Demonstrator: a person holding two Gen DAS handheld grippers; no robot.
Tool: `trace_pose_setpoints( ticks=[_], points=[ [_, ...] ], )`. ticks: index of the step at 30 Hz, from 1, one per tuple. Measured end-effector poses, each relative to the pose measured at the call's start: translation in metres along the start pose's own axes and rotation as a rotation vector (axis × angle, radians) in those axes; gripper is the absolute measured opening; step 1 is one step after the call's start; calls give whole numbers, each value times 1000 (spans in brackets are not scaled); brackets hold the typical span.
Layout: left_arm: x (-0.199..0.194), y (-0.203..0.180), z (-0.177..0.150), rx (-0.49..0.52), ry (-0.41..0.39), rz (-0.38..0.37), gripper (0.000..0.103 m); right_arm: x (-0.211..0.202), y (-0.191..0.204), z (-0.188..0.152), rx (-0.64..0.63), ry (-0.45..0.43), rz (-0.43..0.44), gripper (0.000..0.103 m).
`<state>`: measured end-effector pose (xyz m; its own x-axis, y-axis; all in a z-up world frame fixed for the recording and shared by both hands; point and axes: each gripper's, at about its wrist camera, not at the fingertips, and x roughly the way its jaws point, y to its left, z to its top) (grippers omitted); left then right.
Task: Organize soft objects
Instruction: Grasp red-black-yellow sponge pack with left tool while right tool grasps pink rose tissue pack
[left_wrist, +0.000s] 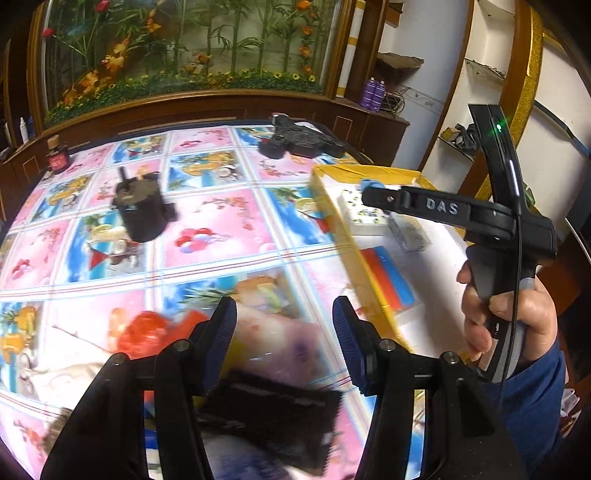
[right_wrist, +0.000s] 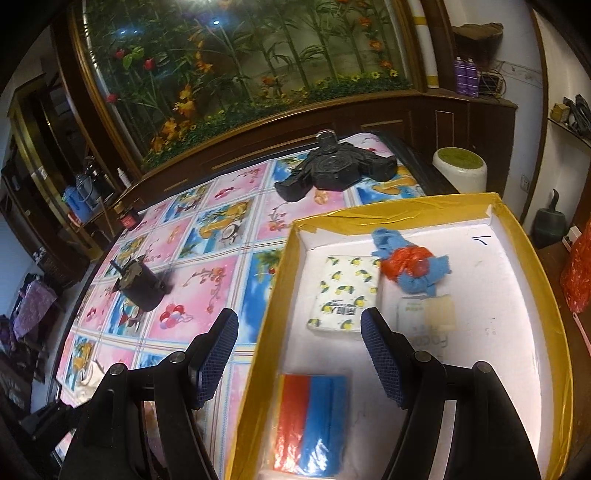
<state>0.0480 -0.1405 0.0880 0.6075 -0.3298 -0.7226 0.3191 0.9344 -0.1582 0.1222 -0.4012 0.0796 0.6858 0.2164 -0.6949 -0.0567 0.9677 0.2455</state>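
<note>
The left gripper (left_wrist: 284, 343) is held with its jaws parted and nothing between the pads. A dark scouring pad (left_wrist: 273, 421) is seen just below and slightly behind the fingertips, lying on the patterned tablecloth (left_wrist: 207, 221); whether it is touched cannot be told. A red crumpled piece (left_wrist: 147, 332) is blurred just left of the left finger. Right of the fingers, the yellow-rimmed tray (left_wrist: 332, 229) is seen, with the right gripper (left_wrist: 373, 194) held over it by a hand (left_wrist: 509, 317).

In the right wrist view, the right gripper (right_wrist: 299, 350) is likewise held open and empty, above the near left wall of the tray (right_wrist: 258, 362). Between and beyond its fingers a lemon-print tissue pack (right_wrist: 343, 295) is lying in the tray. Below the fingers a red and blue sponge pack (right_wrist: 314, 424) is seen; beyond the right finger a blue cloth with a red bag (right_wrist: 410, 266) and a small white packet (right_wrist: 421, 317) are resting.
</note>
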Motion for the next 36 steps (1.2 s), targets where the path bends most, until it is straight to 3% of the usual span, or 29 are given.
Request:
trace_pose_setpoints(
  ticks=[1, 3, 4, 6, 9, 13, 17, 19, 22, 23, 26, 32, 36],
  points=[
    [-3, 7, 0, 9, -1, 17, 55, 1, 4, -1, -14, 2, 9, 69],
    [-7, 20, 0, 30, -3, 53, 73, 4, 12, -3, -45, 13, 30, 69],
    [-8, 26, -2, 39, -5, 70, 74, 6, 15, -5, -53, 16, 40, 69],
    [-9, 40, -5, 43, -7, 101, 74, 7, 19, -7, -60, 26, 69, 70],
    [-2, 53, -12, 51, 50, 53, 74, 9, 21, -7, -56, 34, 113, 70],
    [9, 49, -19, 126, 95, 60, 74, 13, 25, -10, -61, 39, 129, 70],
    [22, 49, -23, 136, 138, 54, 74, 13, 31, -15, -67, 45, 136, 70],
    [30, 47, -26, 149, 153, 68, 74, 14, 34, -16, -71, 47, 137, 70],
    [32, 43, -29, 172, 111, 141, 69, 15, 40, -18, -81, 55, 156, 70],
    [32, 46, -28, 157, 103, 147, 59, 15, 42, -20, -86, 57, 160, 70],
    [27, 62, -24, 81, 79, 130, 48, 18, 51, -23, -119, 68, 169, 70],
    [14, 94, -16, -93, 11, 101, 46, 22, 92, -39, -293, 94, 196, 70],
    [9, 97, -15, -125, -12, 81, 46, 35, 126, -59, -417, 148, 201, 69]
  ],
)
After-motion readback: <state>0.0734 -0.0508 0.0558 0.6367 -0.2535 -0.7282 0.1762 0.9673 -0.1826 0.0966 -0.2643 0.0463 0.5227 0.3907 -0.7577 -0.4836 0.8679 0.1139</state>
